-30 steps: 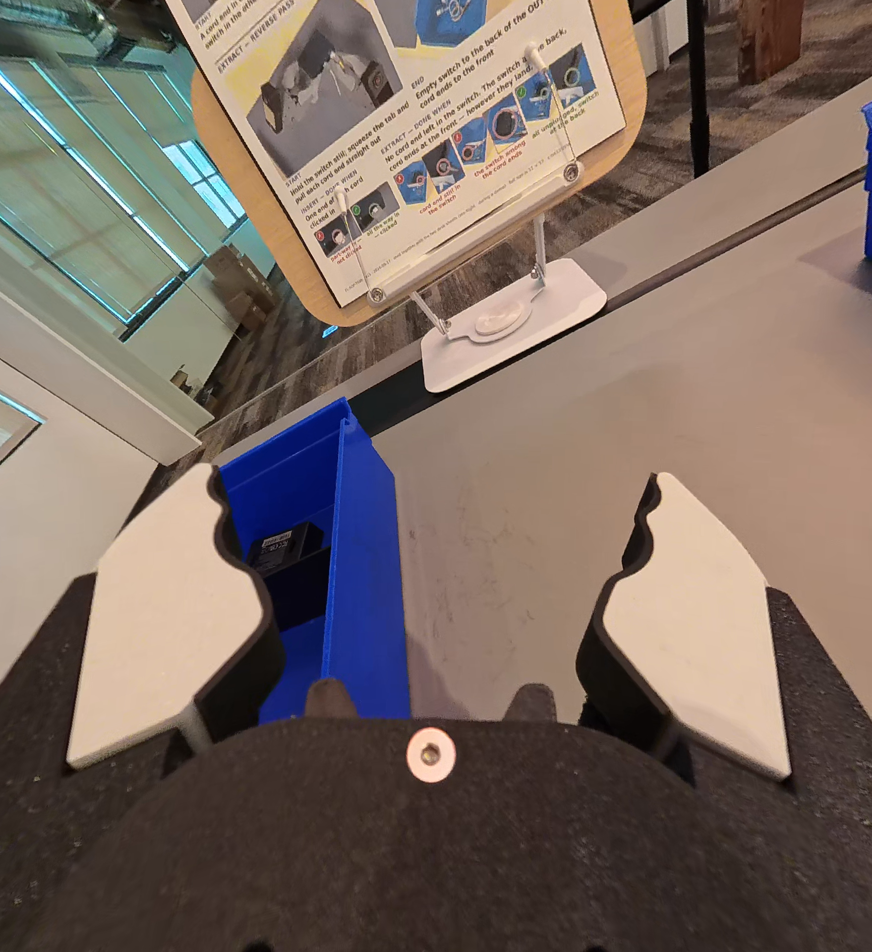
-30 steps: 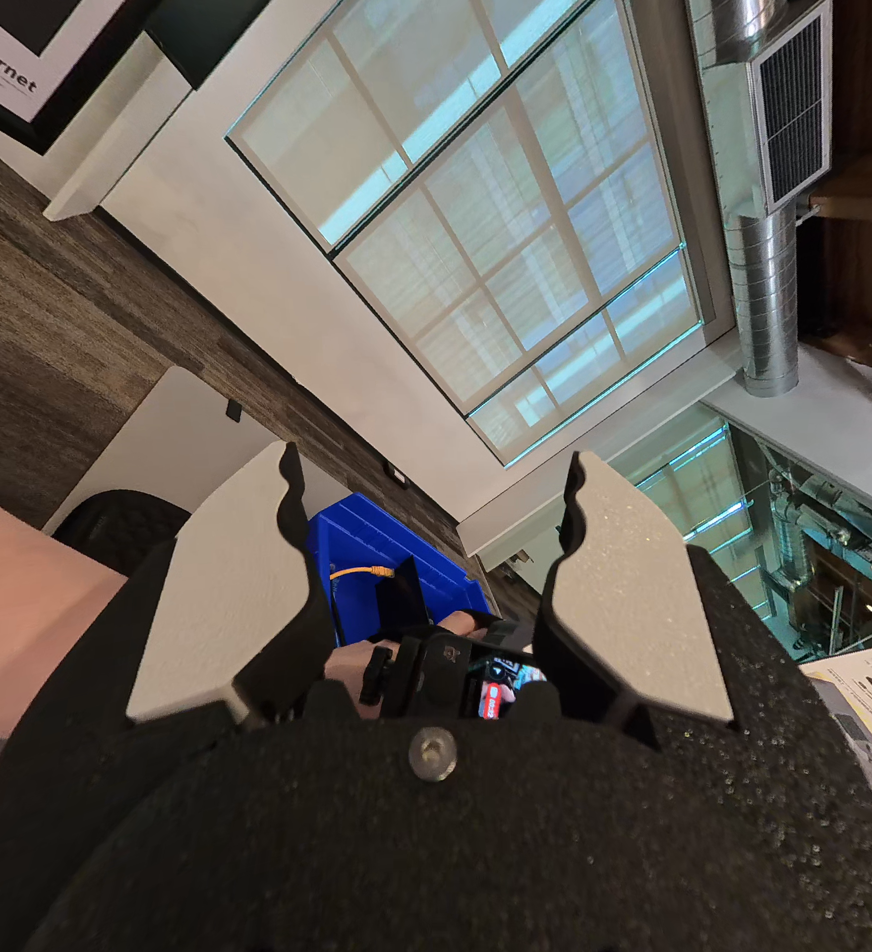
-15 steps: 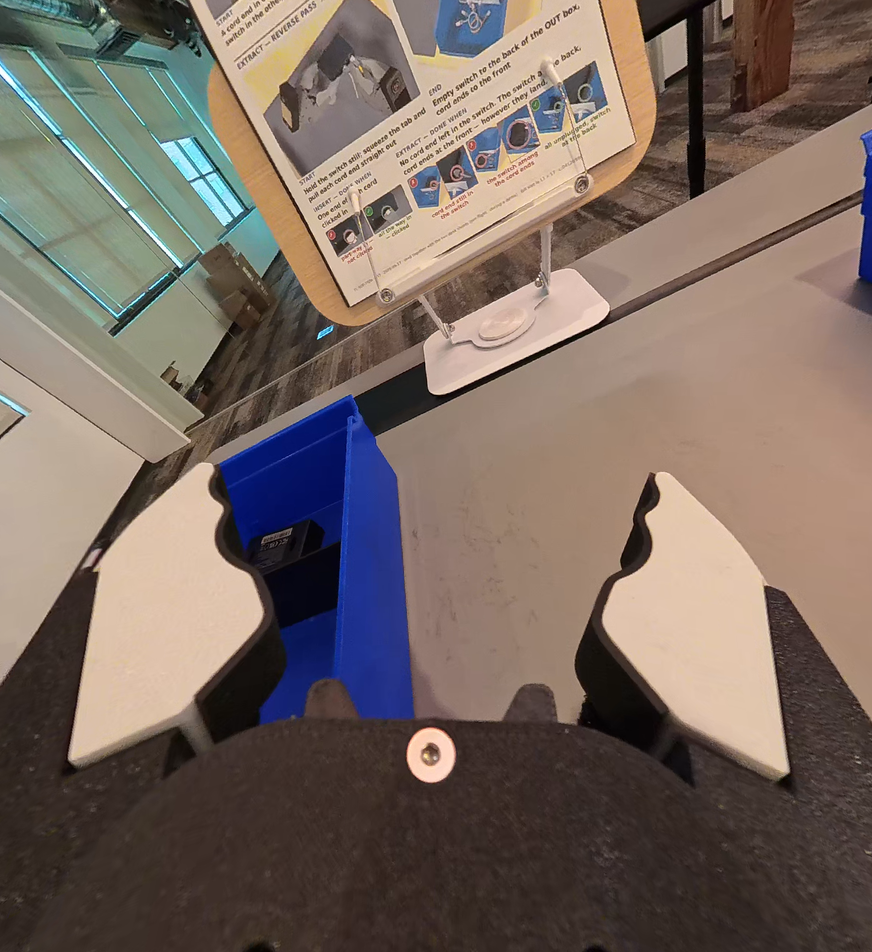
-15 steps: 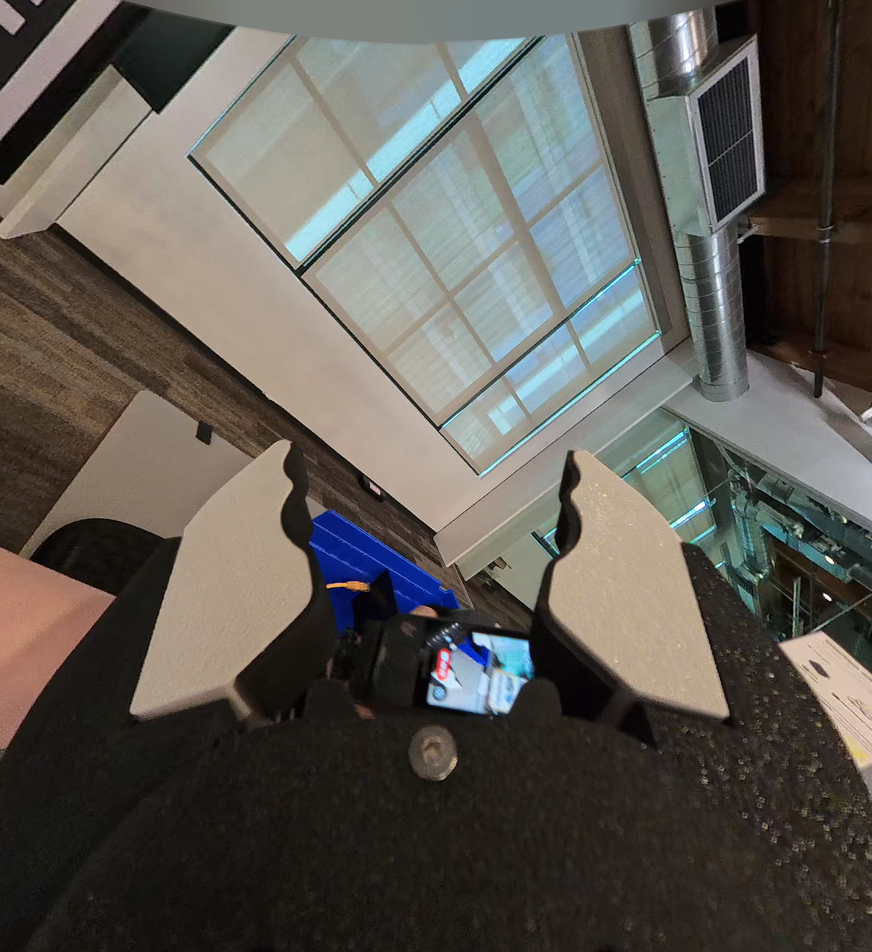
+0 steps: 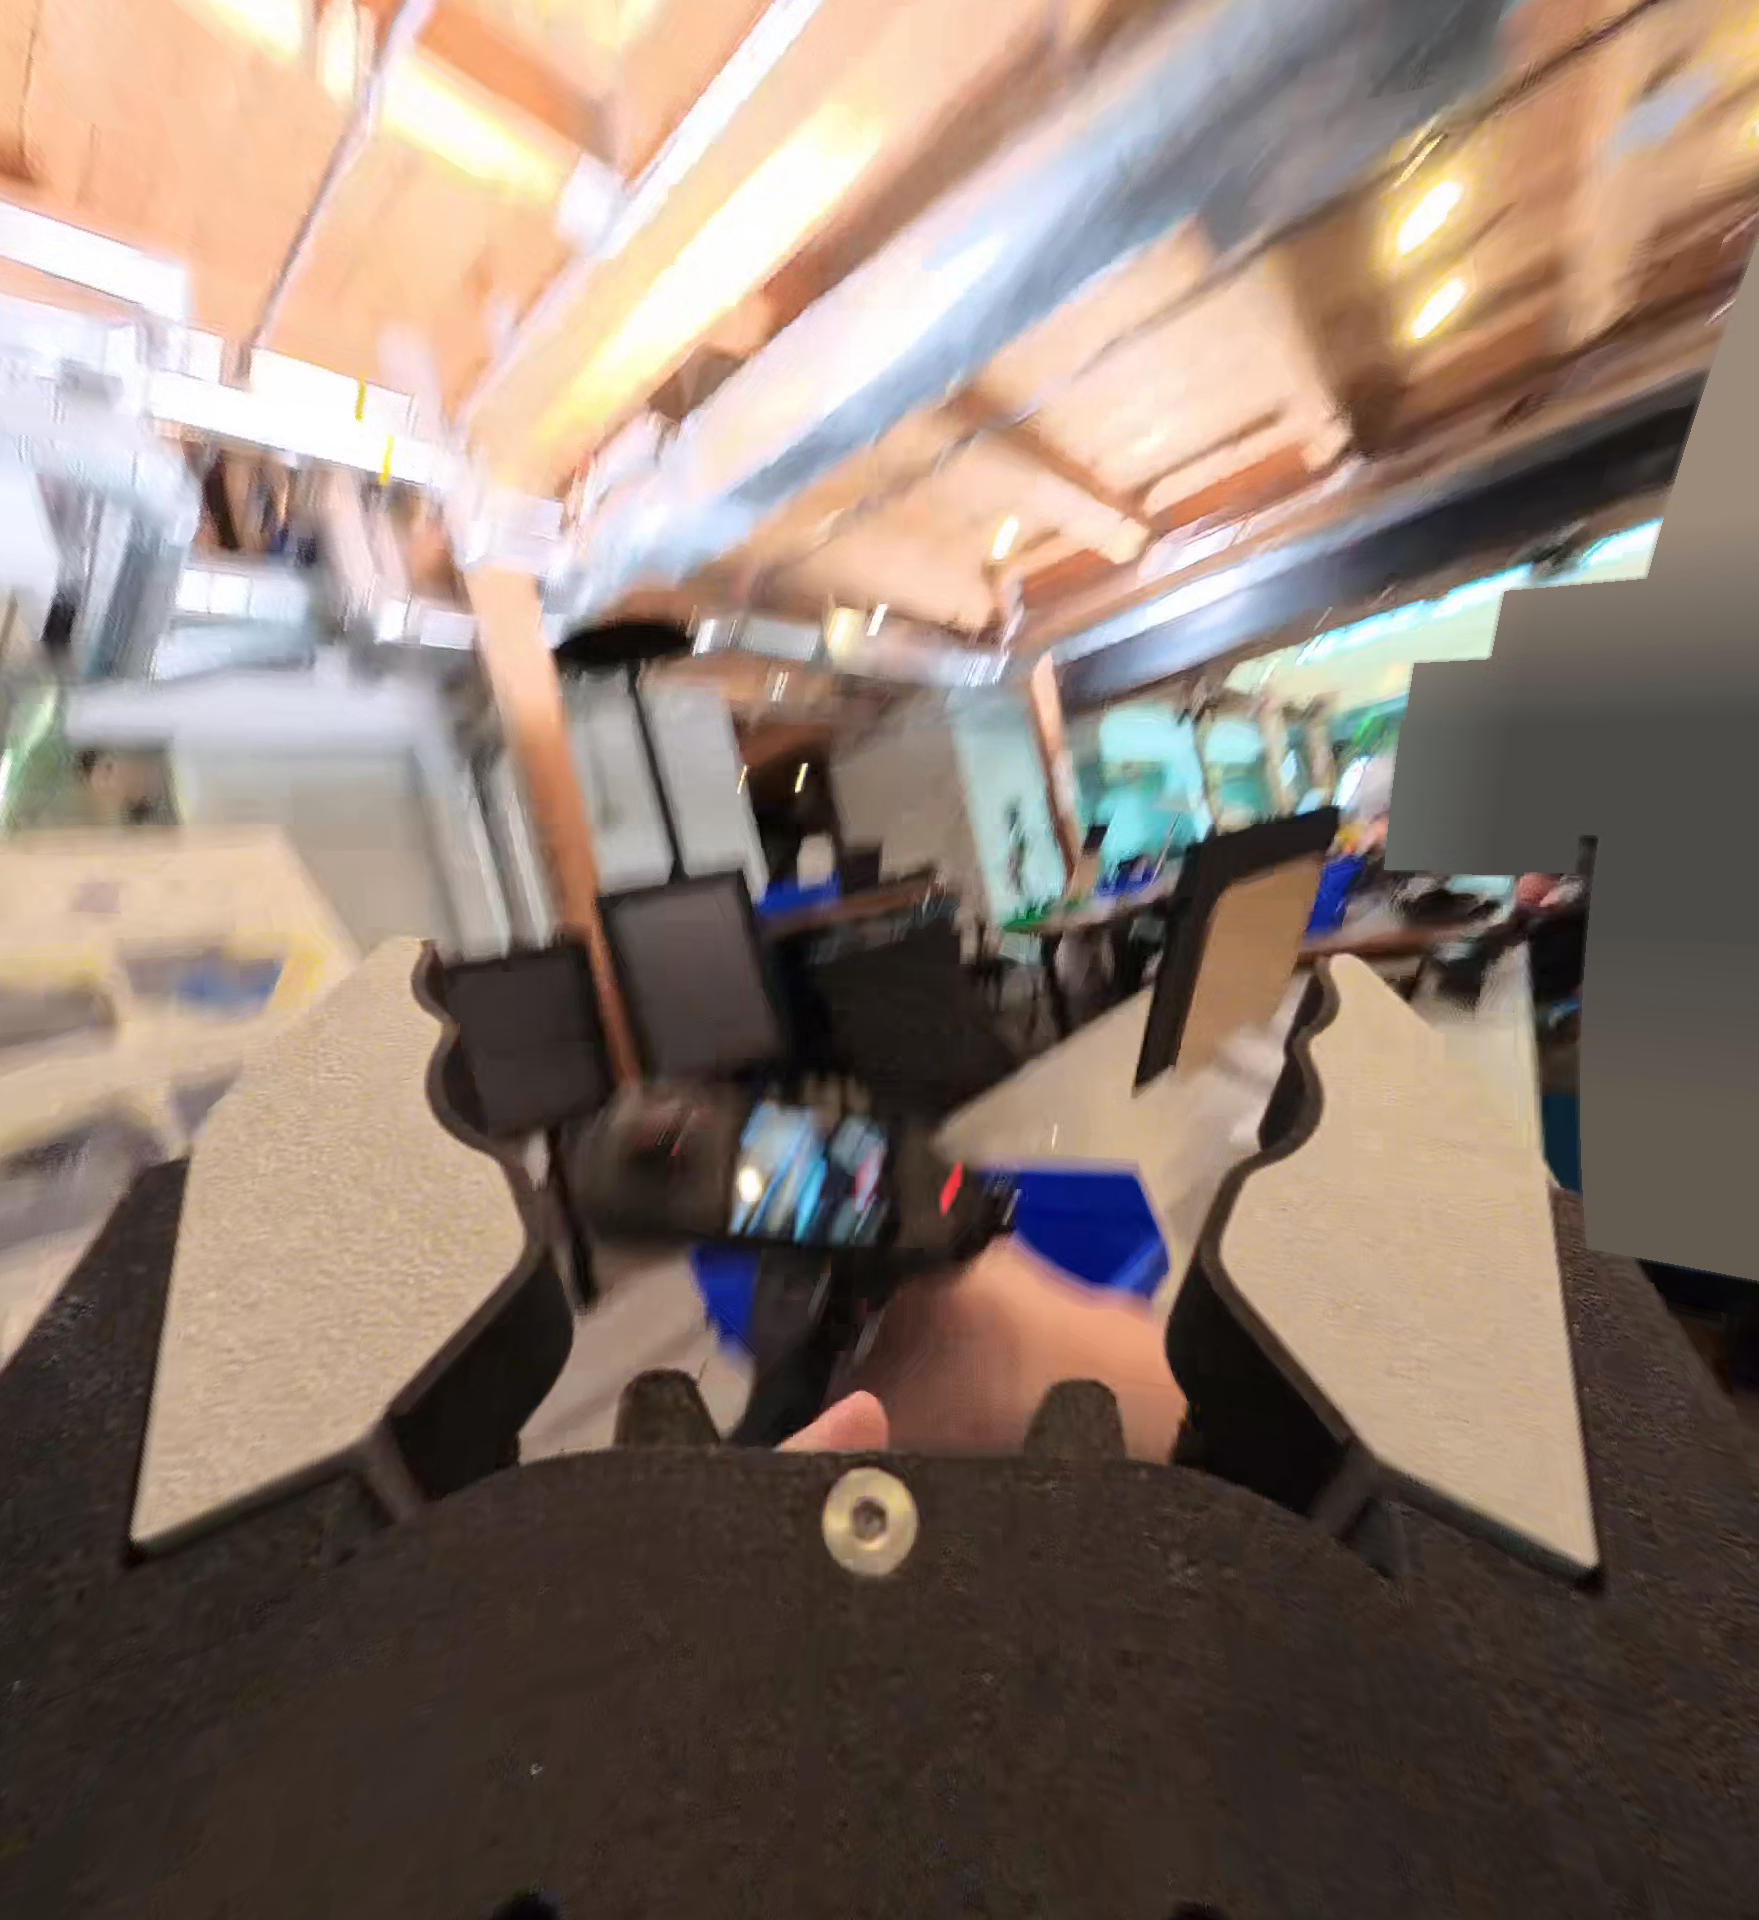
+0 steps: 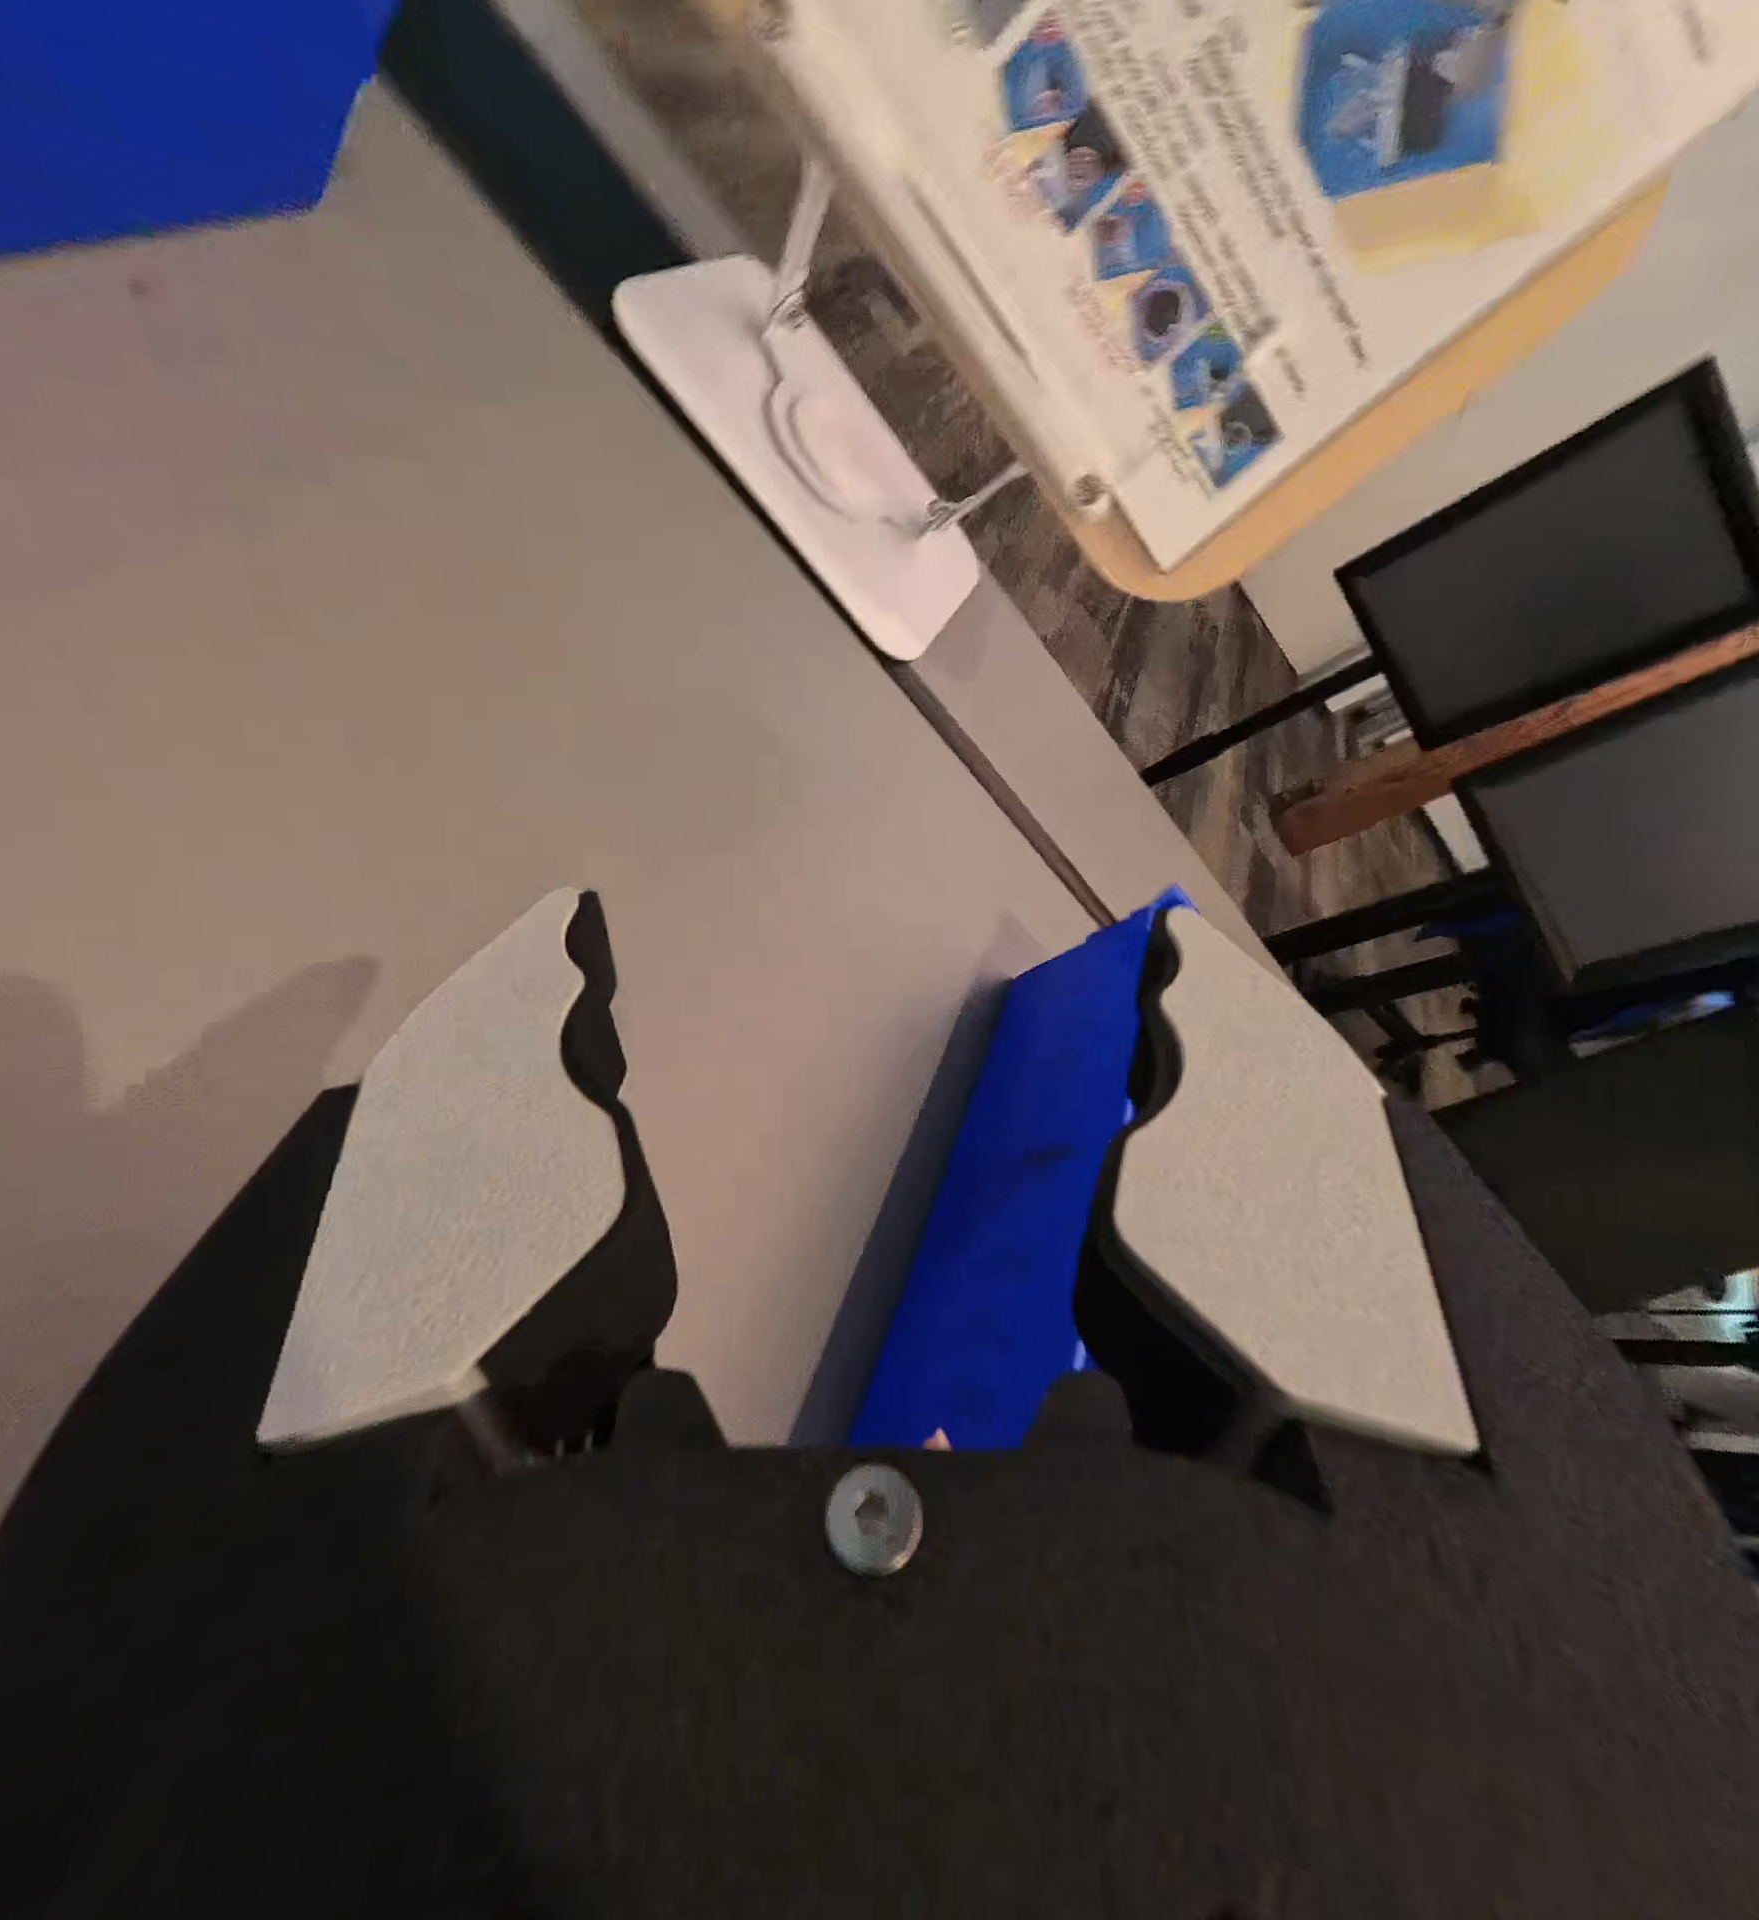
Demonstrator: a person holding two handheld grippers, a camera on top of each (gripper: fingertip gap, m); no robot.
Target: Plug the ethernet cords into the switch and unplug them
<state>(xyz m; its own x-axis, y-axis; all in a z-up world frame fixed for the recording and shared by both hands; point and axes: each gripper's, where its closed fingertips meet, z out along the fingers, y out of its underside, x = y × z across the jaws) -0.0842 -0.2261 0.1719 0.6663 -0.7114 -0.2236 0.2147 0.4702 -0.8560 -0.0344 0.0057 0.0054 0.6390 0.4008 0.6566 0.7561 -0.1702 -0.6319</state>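
Overhead runs a blurred wooden ceiling with a silver duct and warm lights. Dark monitors stand on a wooden shelf beyond the grey desk, above mottled dark carpet.

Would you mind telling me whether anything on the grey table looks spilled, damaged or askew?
Nothing stands out: the grey table is bare, the blue bin and sign stand sit upright. Both views are motion-blurred.

A grey worktop carried a blue bin between the right hand-held gripper fingers and a white stand base farther ahead.
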